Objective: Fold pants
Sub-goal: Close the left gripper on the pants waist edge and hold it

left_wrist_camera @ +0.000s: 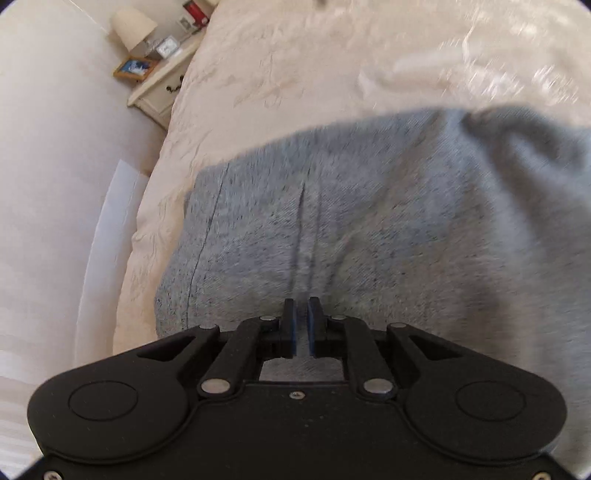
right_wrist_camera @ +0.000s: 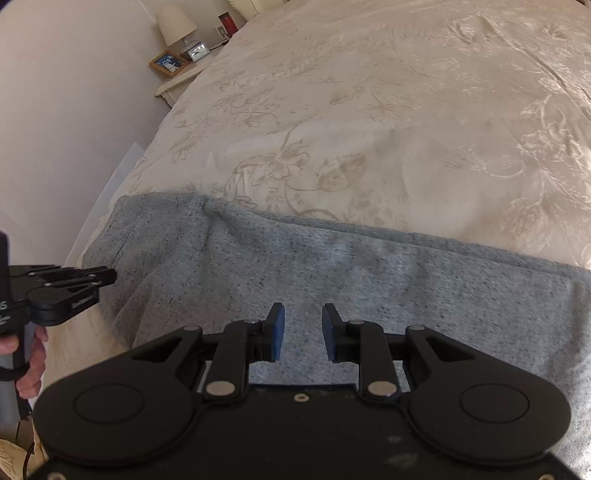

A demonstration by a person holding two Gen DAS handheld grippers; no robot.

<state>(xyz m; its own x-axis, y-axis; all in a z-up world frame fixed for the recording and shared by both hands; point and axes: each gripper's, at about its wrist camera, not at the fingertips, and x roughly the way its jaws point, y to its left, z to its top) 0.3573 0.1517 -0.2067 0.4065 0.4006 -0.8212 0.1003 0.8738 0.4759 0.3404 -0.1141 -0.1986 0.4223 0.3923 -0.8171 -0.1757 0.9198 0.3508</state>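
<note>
The grey speckled pants (right_wrist_camera: 332, 280) lie across the near side of a cream floral bedspread (right_wrist_camera: 369, 122). In the left wrist view the pants (left_wrist_camera: 369, 229) fill the middle, blurred by motion. My left gripper (left_wrist_camera: 302, 321) is shut on a pinch of the pants fabric, with a crease running up from the pads. It also shows in the right wrist view (right_wrist_camera: 107, 275) at the pants' left end. My right gripper (right_wrist_camera: 303, 330) is open just above the pants, with nothing between its pads.
A white nightstand (left_wrist_camera: 162, 85) stands beside the bed at the far left, with a lamp (left_wrist_camera: 133, 27), a small clock (left_wrist_camera: 168, 48) and a framed photo (left_wrist_camera: 135, 68). A pale wall (left_wrist_camera: 48, 147) runs along the bed's left edge.
</note>
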